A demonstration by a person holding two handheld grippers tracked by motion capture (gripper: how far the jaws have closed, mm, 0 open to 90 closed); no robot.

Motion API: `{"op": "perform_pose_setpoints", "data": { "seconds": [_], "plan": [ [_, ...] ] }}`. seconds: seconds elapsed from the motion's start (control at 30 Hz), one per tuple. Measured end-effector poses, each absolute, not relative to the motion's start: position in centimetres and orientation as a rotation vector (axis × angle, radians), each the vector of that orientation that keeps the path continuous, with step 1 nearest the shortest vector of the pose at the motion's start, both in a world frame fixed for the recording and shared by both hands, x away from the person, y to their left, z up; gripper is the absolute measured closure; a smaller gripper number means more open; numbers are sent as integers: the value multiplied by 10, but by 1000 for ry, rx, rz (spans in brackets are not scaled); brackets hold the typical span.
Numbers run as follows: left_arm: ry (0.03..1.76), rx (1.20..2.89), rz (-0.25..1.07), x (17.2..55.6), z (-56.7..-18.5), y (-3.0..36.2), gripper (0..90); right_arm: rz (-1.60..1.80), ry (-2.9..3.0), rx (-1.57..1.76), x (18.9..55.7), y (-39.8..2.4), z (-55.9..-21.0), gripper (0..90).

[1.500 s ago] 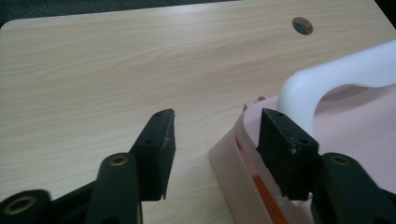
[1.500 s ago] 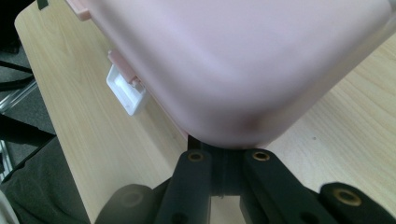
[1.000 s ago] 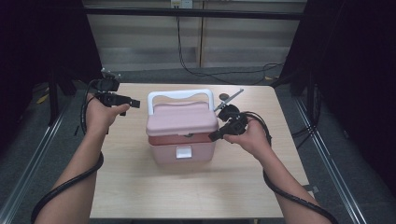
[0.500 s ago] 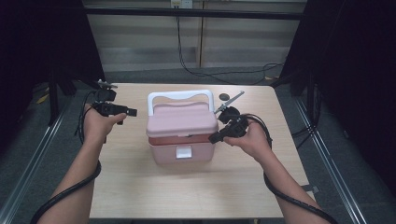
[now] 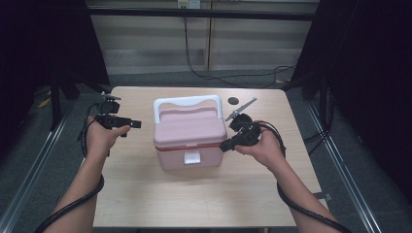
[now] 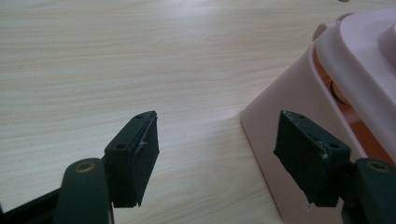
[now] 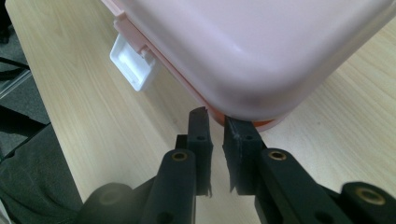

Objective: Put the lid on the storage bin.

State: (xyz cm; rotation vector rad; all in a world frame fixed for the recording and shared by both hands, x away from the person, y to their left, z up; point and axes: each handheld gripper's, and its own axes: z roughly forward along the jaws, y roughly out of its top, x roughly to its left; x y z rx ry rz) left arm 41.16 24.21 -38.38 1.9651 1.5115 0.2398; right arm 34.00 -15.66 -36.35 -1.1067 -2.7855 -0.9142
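The left hand-held gripper point(image 5: 137, 124) hovers over the wooden table point(image 5: 145, 194) just left of the pink cooler box point(image 5: 189, 133), its tips aimed at the box's left side. In the left gripper view its jaws stand wide apart with nothing between them, bare tabletop showing in the gap and the box's corner behind the right-hand jaw. The pink cooler box sits near the middle of the table, lid on, its white handle point(image 5: 184, 102) folded toward the far side and a white latch point(image 5: 192, 157) on the near face. At the box's right edge is the right hand-held gripper point(image 5: 224, 145). Its jaws have just been opening; a narrow gap shows between them and nothing is clamped, the tips lying just beside the lid's rim at the corner.
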Motion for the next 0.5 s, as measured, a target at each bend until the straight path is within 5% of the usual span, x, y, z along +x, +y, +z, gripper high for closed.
{"op": "perform_pose_setpoints", "data": {
  "seconds": [0.5],
  "plan": [
    [1518,1973,239,406,-396,247,276,-897,-2790,-1121,338,-159,-373,678]
  ]
}}
